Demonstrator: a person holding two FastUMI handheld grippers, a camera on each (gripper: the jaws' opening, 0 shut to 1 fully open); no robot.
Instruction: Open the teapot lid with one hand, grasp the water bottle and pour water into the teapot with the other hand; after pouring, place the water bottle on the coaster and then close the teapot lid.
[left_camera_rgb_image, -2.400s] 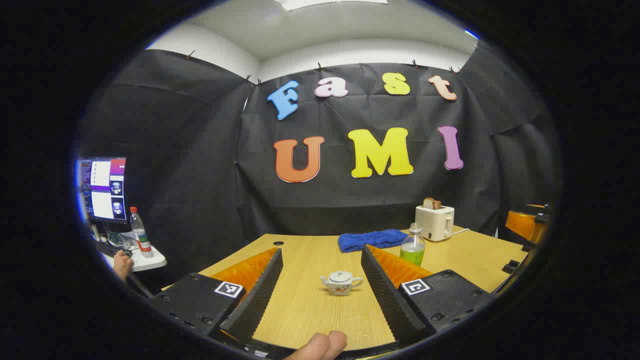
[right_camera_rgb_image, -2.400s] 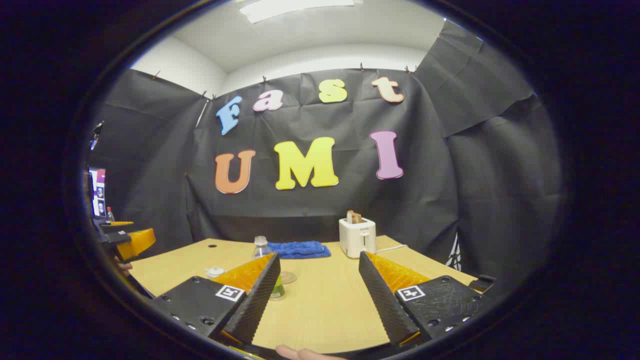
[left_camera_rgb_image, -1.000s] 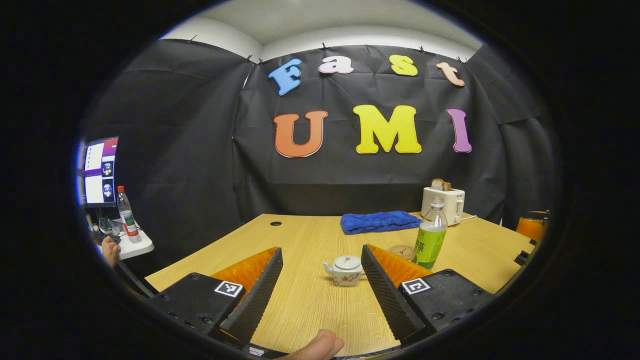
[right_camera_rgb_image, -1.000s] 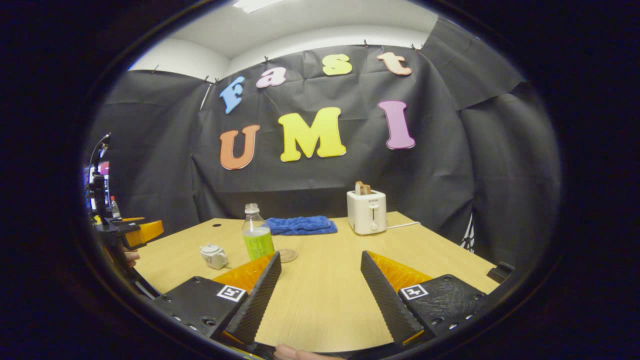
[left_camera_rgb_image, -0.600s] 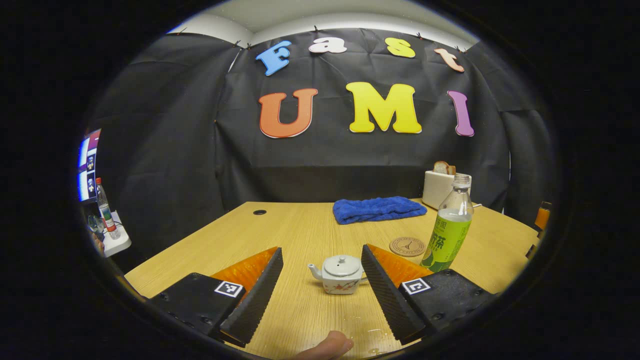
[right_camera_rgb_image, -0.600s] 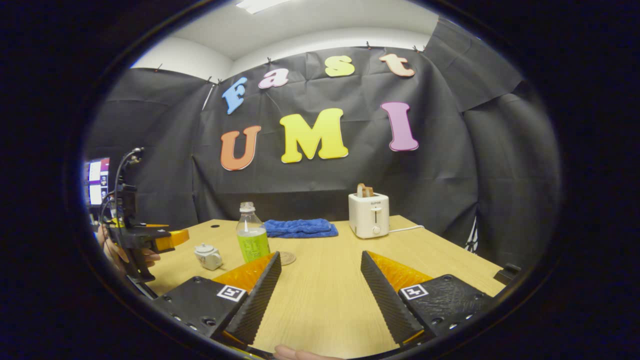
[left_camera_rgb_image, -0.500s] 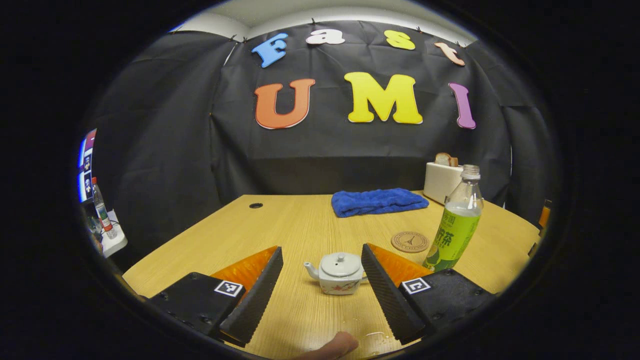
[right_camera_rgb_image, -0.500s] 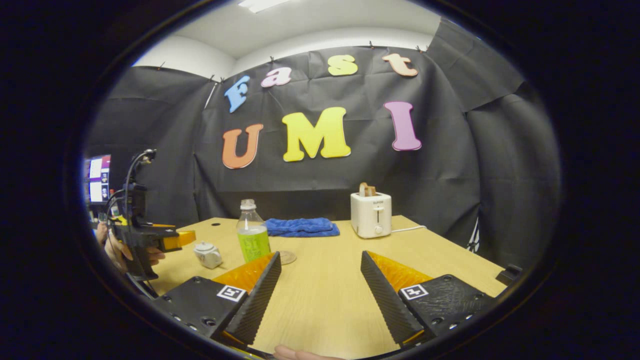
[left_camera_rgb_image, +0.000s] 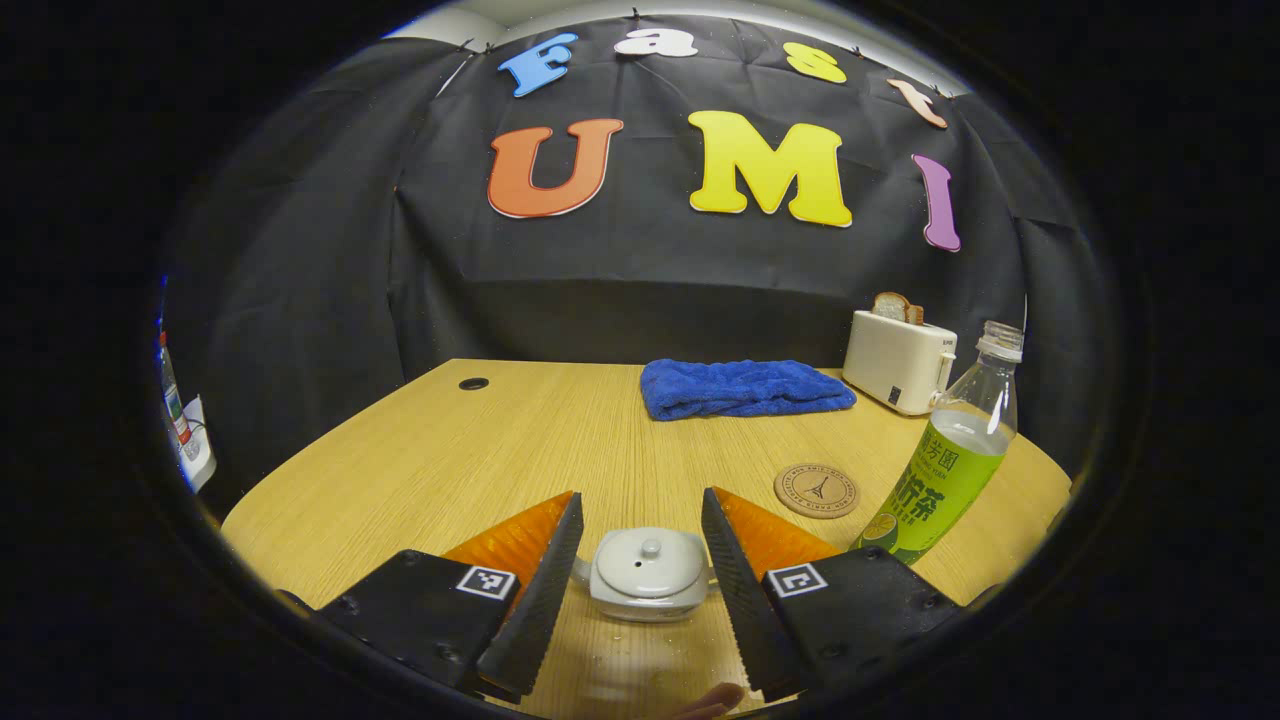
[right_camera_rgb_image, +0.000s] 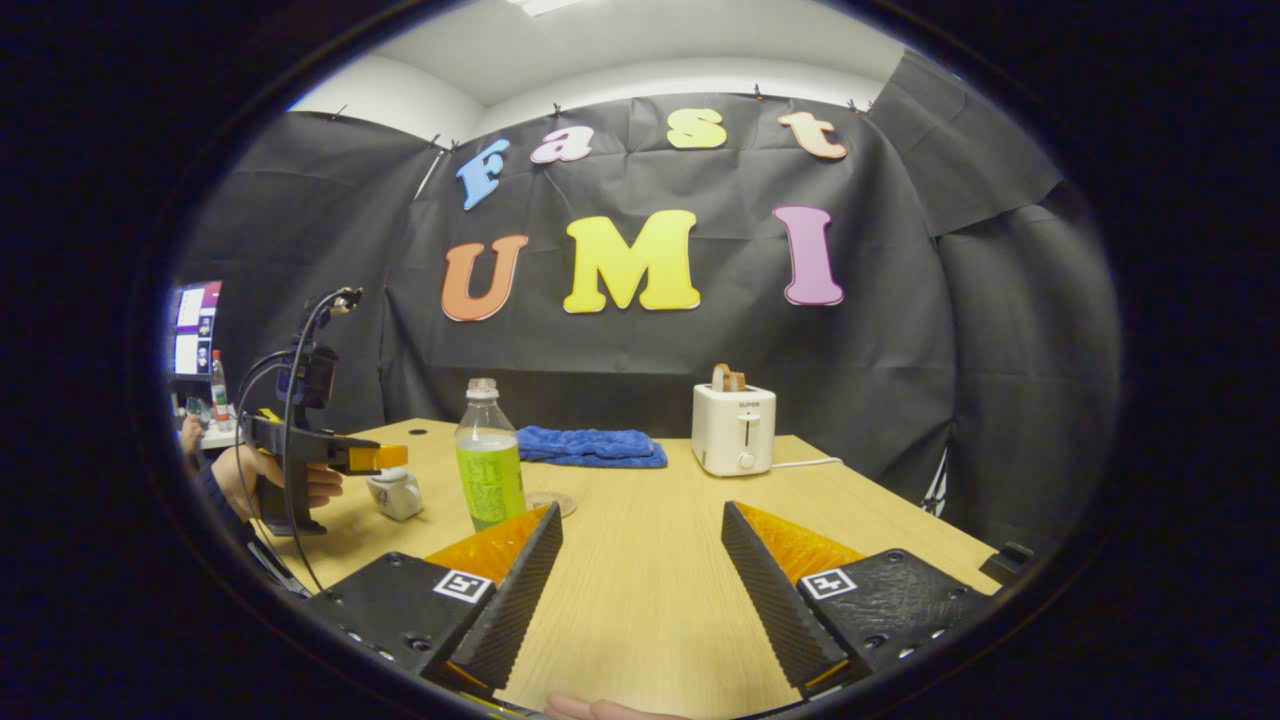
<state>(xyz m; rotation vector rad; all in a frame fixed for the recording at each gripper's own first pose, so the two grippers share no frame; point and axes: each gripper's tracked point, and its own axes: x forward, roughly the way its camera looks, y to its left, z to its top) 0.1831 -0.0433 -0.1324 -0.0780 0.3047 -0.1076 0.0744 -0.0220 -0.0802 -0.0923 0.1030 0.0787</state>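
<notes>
Left gripper (left_camera_rgb_image: 640, 590) is open, jaws straddling the teapot (left_camera_rgb_image: 650, 575) without touching it. Lid (left_camera_rgb_image: 650, 552) is on, its knob (left_camera_rgb_image: 651, 547) roughly centred between the fingers. Judgement: the step is the lid grasp. The jaws look level with the pot body, so raise to knob height, then close on the knob only, else the whole pot gets clamped. Lift straight up to avoid dragging the pot on the table (left_camera_rgb_image: 500, 440).

Beyond its right finger: coaster (left_camera_rgb_image: 816, 490), then water bottle (left_camera_rgb_image: 945, 470), upright, cap off, just beside the coaster.

Right gripper (right_camera_rgb_image: 640, 600) is open, holding nothing; the water bottle sits ahead, just beyond its left finger. Keep it parked until the lid clears.
</notes>
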